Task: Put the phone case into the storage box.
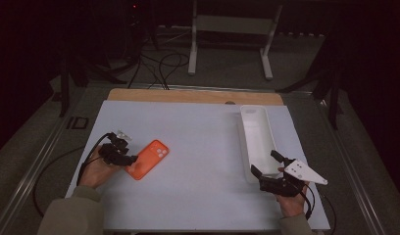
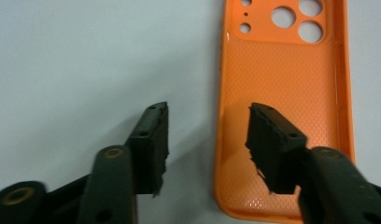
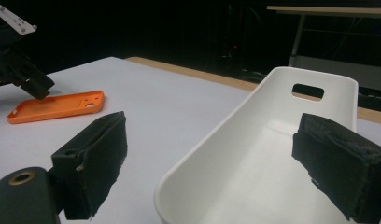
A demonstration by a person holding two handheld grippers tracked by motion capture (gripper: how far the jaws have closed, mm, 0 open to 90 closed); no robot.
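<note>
An orange phone case (image 1: 149, 157) (image 2: 282, 84) lies hollow side up on the white table top (image 1: 203, 147), left of the middle. My left gripper (image 1: 131, 160) (image 2: 208, 116) stands open at the case's near end. One jaw is over the case's inside and the other over the bare table, and the case's side wall runs untouched between them. My right gripper (image 1: 264, 162) (image 3: 209, 140) is open at the near end of a long white tray (image 1: 257, 127) (image 3: 272, 121), its jaws either side of the tray's wall without pressing on it. The right gripper view also catches the case (image 3: 58, 106) and the left gripper (image 3: 34, 86).
The tray holds nothing that I can see and has a slot handle (image 3: 307, 90) at its far end. A wooden strip (image 1: 193, 95) borders the table's far edge. Beyond it are a white stand's legs (image 1: 193, 54) and cables on the dark floor.
</note>
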